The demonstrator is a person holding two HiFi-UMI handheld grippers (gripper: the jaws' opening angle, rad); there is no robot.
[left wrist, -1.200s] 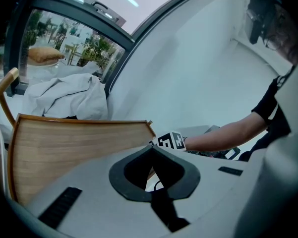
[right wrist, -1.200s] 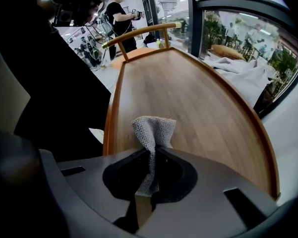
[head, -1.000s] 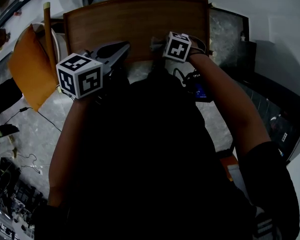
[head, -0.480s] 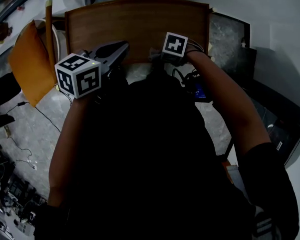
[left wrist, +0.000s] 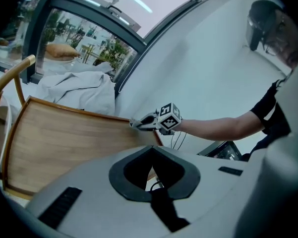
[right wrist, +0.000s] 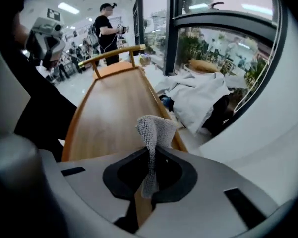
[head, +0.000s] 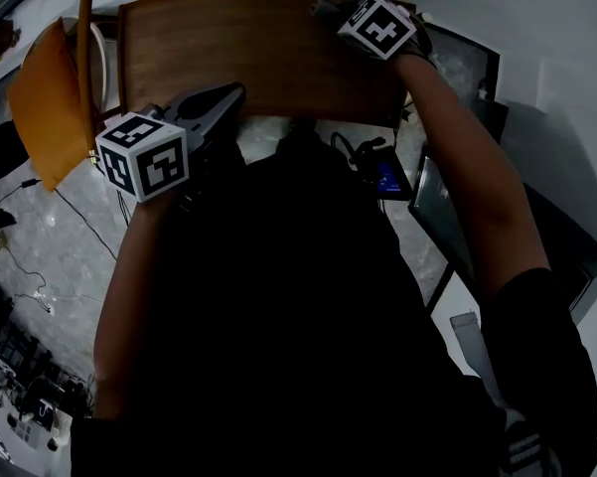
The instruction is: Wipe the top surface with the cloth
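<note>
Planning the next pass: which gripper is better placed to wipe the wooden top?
Right. The right gripper grips the cloth over the far corner of the wooden top; the left gripper is shut and empty.

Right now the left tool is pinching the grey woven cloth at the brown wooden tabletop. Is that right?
No, the right tool pinches the grey woven cloth at the brown wooden tabletop, as the right gripper view shows. The left tool holds nothing.
</note>
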